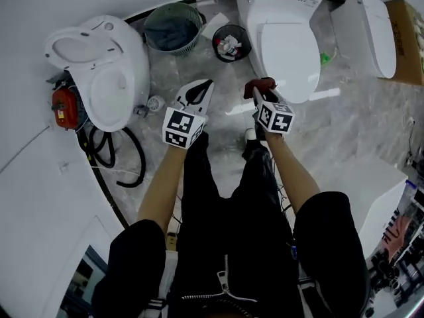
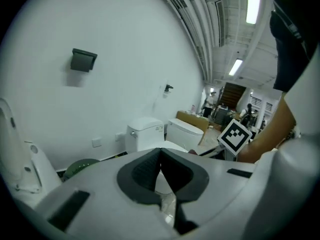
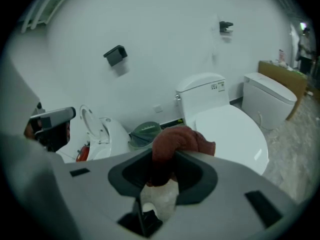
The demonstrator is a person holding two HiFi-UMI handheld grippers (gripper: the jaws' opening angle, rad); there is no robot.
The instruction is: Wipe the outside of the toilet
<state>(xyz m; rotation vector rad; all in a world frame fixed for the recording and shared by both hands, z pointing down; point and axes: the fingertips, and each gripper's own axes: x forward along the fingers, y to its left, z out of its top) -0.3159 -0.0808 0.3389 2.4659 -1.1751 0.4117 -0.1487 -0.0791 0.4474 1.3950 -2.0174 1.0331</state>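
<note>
Toilet of white ceramic (image 1: 285, 42), with its lid down, stands at the wall, just ahead of my two grippers. My right gripper (image 1: 257, 93) is before the front of the toilet bowl, and its fingers are closed tight on a crumpled dark red cloth (image 1: 264, 82); I cannot tell if the cloth touches the toilet. My left gripper (image 1: 207, 86) is to the left of the toilet, its fingers pressed together with nothing between them. Just left of the toilet stand a small black waste bin (image 1: 231, 43) and, further left, a green mesh basket (image 1: 173, 26). To the right of the toilet is a second white closed toilet (image 1: 371, 25).
</note>
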